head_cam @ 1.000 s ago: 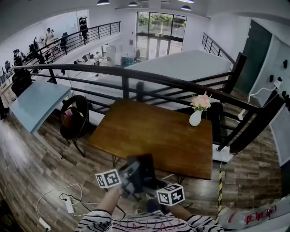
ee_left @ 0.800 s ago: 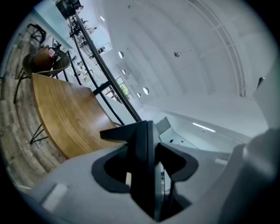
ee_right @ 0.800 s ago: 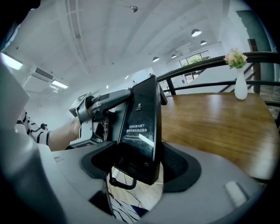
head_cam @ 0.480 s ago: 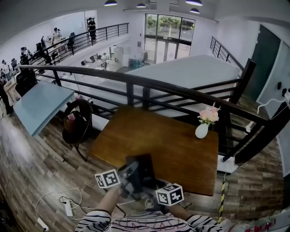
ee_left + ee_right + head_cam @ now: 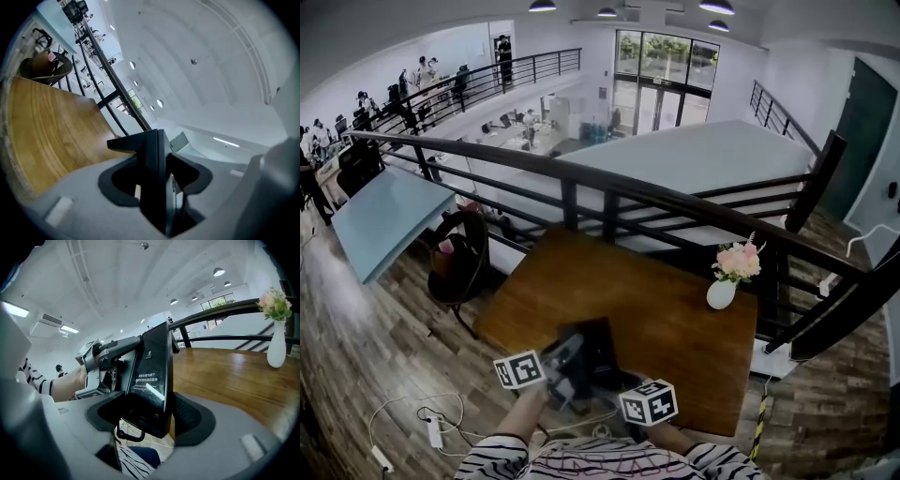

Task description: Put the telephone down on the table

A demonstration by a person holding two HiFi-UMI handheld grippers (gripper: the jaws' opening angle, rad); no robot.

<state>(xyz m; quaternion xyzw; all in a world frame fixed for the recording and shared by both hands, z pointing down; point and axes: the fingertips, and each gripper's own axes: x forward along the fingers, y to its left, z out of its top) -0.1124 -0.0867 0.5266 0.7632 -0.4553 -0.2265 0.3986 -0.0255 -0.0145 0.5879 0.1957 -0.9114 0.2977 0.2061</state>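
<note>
The telephone (image 5: 589, 349) is a black slab with a dark screen and a curled cord. Both grippers hold it upright over the near edge of the brown wooden table (image 5: 675, 309). My left gripper (image 5: 565, 364) is shut on its left side, and in the left gripper view the black body (image 5: 153, 168) fills the gap between the jaws. My right gripper (image 5: 611, 382) is shut on the lower end; the right gripper view shows the screen (image 5: 152, 371) with white print, the cord hanging below it, and the left gripper (image 5: 110, 357) behind.
A white vase of pink flowers (image 5: 725, 284) stands at the table's far right corner. A dark metal railing (image 5: 675, 202) runs right behind the table. A round chair with a bag (image 5: 457, 262) stands to the left. A power strip and cable (image 5: 433, 431) lie on the floor.
The person has stepped forward: the table has come closer and sits lower in the view. Both grippers keep the same hold on the telephone, now further over the table's near edge.
</note>
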